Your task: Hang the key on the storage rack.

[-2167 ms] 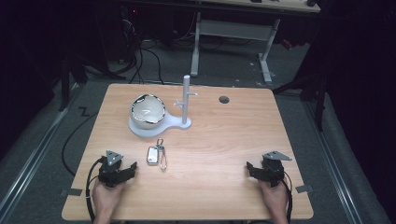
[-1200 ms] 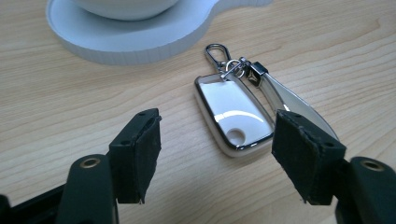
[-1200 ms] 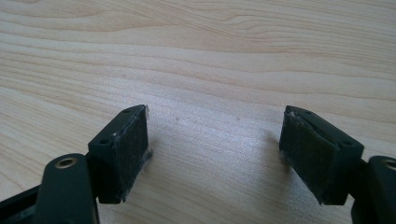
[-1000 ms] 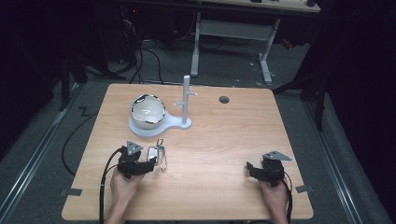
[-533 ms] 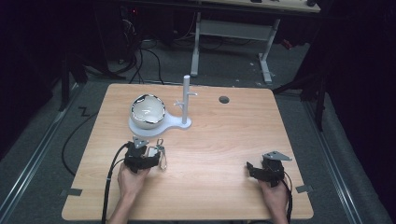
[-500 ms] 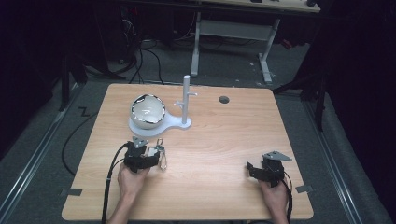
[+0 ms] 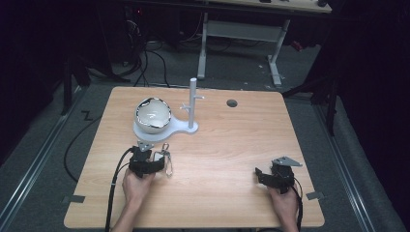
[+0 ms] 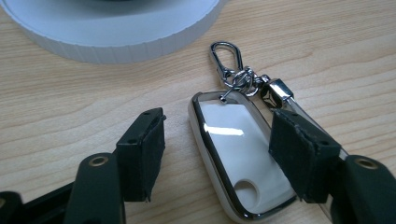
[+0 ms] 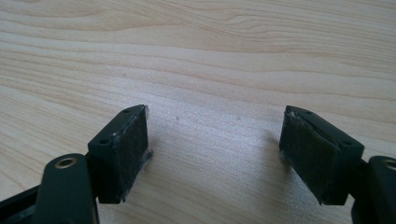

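A white key fob (image 8: 238, 158) with a chrome rim lies flat on the wooden table, its ring and carabiner clip (image 8: 224, 53) pointing toward the white stand. My left gripper (image 8: 219, 135) straddles the fob. Its jaws have just been closing: the right pad (image 8: 299, 154) is at the fob's edge, and a strip of bare wood still separates the left pad (image 8: 144, 154) from it. In the high view the left gripper (image 7: 157, 163) sits at the fob (image 7: 163, 162), left of centre. My right gripper (image 7: 258, 174) rests open at the front right, with only wood between its pads (image 9: 126, 149).
A shiny bowl (image 7: 153, 115) sits on a white stand base (image 7: 179, 129) with an upright post (image 7: 193, 104), just beyond the fob. A round hole (image 7: 232, 103) is in the table's far side. Cables trail off the front edge.
The left hand has come from the front left to the key fob, and its jaws now stand on either side of it. The right hand has stayed put.
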The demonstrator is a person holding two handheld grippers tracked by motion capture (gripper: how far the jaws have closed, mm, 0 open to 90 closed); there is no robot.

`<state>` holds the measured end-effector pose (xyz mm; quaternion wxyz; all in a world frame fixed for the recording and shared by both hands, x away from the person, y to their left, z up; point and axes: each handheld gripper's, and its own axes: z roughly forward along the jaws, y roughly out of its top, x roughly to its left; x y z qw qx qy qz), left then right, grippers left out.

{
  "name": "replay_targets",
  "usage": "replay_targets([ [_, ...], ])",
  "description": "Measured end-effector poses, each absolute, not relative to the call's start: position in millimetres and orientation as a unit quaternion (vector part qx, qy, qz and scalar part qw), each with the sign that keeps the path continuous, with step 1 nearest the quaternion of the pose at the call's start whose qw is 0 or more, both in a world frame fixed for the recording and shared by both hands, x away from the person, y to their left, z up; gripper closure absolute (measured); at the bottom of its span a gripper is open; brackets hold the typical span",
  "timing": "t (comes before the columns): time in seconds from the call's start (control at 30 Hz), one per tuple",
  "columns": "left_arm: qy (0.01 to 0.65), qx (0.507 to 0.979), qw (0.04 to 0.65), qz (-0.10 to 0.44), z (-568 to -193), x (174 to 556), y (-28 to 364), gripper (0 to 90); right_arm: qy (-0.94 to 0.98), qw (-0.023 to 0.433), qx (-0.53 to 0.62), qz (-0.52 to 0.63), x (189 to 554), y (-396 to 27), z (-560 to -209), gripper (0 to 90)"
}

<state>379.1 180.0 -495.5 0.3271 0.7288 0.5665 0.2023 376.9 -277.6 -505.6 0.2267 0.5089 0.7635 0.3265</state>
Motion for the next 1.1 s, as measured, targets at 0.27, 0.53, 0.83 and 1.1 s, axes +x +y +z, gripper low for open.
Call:
replay_targets([
  [0.27, 0.543, 0.745, 0.330, 0.202, -498, 377, 172, 57.6, 0.763, 0.227, 0.509, 0.326, 377, -277, -506, 23.8],
  [0.53, 0.537, 0.745, 0.348, 0.187, -498, 378, 172, 71.3, 0.763, 0.227, 0.509, 0.327, 377, -277, -506, 23.7],
  [0.83, 0.522, 0.746, 0.357, 0.207, -491, 373, 175, 76.3, 0.763, 0.226, 0.509, 0.327, 377, -278, -506, 23.7],
  [1.1, 0.500, 0.737, 0.395, 0.225, -461, 365, 183, 76.5, 0.763, 0.226, 0.509, 0.327, 377, -278, -506, 23.7],
])
